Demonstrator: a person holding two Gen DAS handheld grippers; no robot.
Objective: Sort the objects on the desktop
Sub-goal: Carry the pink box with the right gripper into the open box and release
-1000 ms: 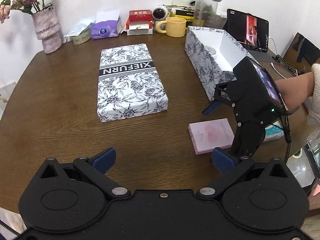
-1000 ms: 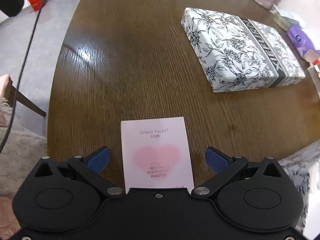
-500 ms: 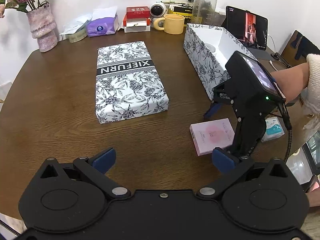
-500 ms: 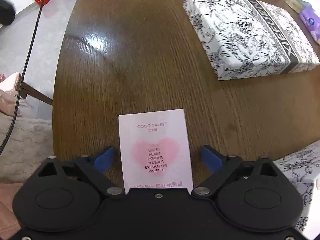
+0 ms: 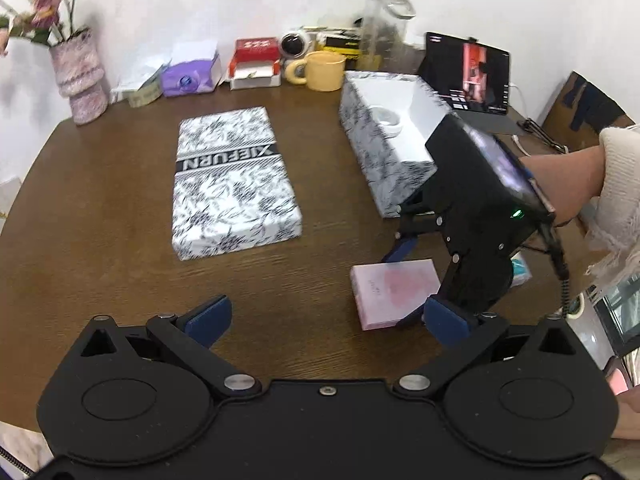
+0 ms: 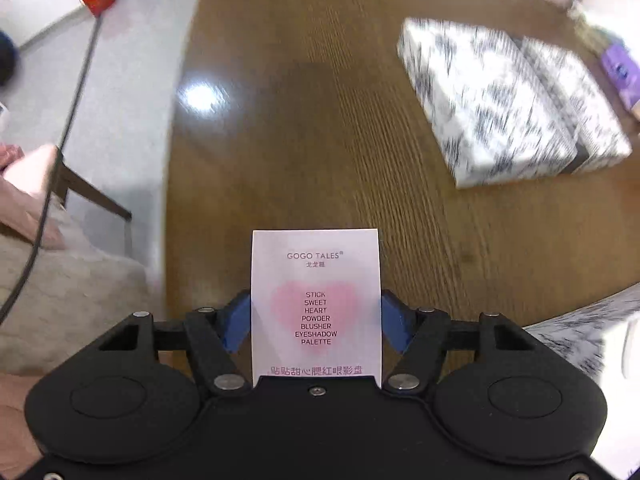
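A dark brown wooden table (image 5: 100, 216) with a rounded edge is set against a white wall, and grey floor is seen past its edge in the right wrist view. Along the wall a pink vase (image 5: 80, 76) with flowers, a purple tissue pack (image 5: 190, 74), a red and white box (image 5: 255, 62), a yellow mug (image 5: 322, 70), a clear jar (image 5: 384, 28) and a lit tablet (image 5: 470, 74) are lined up. A closed box lid (image 5: 230, 178) in a black-and-white floral print, marked XIEFURN, is laid flat near the middle of the table. To its right an open box (image 5: 384, 156) in the same print is placed, and a small white round item is seen inside it.

The pink palette box (image 6: 315, 304), printed with a heart and the words GOGO TALES, is gripped by the right gripper (image 6: 315, 320): both blue fingers are pressed against its long sides. In the left wrist view the palette box (image 5: 394, 288) is seen low over the table's right front part, just in front of the open box; whether it is lifted off the wood cannot be told. The right gripper (image 5: 404, 284) is held by a hand (image 5: 568, 188) in a cream sleeve.

The left gripper (image 5: 324, 320) is held over the front of the table with its blue fingers spread wide apart, and nothing is between them.
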